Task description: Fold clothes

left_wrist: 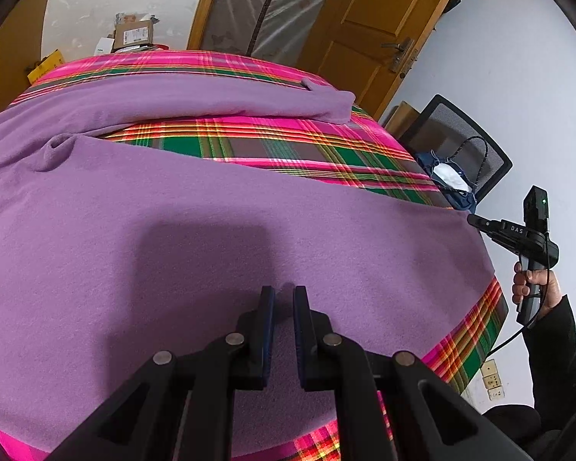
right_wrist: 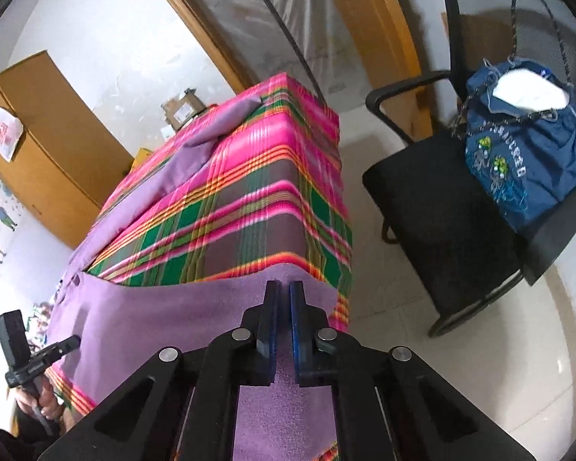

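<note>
The soft purple knit garment [left_wrist: 211, 230] lies spread over the plaid-covered desk [left_wrist: 288, 150], one sleeve [left_wrist: 211, 96] stretched toward the frame's top. Both the left gripper [left_wrist: 284, 296] and the right gripper [right_wrist: 284, 288] hover with jaws narrowly parted, seemingly holding nothing. Its lower-right edge reaches the desk corner, so a careless tug could slide it off.

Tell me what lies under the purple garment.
The purple garment lies spread on a pink-and-green plaid cloth, which shows around it. Whatever the plaid cloth covers beneath is hidden.

A black mesh chair [right_wrist: 460, 199] is standing beside the table, carrying a blue drawstring bag [right_wrist: 526, 153] with white contents showing. A plaid cloth [left_wrist: 272, 146] is covering the table. Cardboard boxes [left_wrist: 132, 34] are sitting beyond it, near a wooden door [left_wrist: 368, 19].
</note>
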Motion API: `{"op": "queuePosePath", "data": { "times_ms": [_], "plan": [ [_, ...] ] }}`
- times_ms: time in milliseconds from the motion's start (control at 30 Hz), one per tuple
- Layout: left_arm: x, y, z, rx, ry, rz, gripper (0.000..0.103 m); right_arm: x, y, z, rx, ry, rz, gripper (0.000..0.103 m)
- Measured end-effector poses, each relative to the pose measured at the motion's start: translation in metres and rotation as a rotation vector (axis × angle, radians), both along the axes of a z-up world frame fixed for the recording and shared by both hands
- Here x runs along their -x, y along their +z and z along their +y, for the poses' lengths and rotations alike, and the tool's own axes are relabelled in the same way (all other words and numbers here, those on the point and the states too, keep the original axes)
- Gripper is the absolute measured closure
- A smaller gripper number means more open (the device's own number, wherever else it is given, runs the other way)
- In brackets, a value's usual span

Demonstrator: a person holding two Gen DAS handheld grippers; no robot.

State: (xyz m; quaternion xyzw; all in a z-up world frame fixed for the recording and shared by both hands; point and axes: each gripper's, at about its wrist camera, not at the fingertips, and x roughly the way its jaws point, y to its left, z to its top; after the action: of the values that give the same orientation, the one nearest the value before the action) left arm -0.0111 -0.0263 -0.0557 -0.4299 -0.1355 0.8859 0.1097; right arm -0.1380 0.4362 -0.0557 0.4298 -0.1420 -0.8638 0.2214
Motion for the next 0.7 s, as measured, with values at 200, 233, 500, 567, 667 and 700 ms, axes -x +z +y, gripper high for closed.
{"op": "queuePosePath", "data": {
  "times_ms": [200,233,500,567,667,700],
  "plan": [
    [-0.001,0.001,-0.002,-0.003,0.006,0.005,0.095,-0.003,0.007,0.01,-0.032,-0.113,0.015,0.087],
    [-0.001,0.001,-0.003,-0.003,0.007,0.006,0.095,-0.006,0.011,0.008,-0.031,-0.101,0.031,0.085],
    [-0.006,0.009,-0.014,0.015,0.059,0.039,0.095,-0.035,0.032,-0.071,-0.107,0.12,0.132,0.077],
    [-0.008,0.009,-0.023,0.025,0.097,0.039,0.095,-0.037,0.029,-0.094,-0.102,0.177,0.117,0.077],
    [-0.01,0.004,-0.039,0.041,0.155,0.02,0.095,-0.039,0.022,-0.127,-0.094,0.257,0.104,0.077],
    [-0.011,0.001,-0.044,0.04,0.169,0.011,0.095,-0.039,0.021,-0.134,-0.094,0.272,0.102,0.077]
  ]
}}
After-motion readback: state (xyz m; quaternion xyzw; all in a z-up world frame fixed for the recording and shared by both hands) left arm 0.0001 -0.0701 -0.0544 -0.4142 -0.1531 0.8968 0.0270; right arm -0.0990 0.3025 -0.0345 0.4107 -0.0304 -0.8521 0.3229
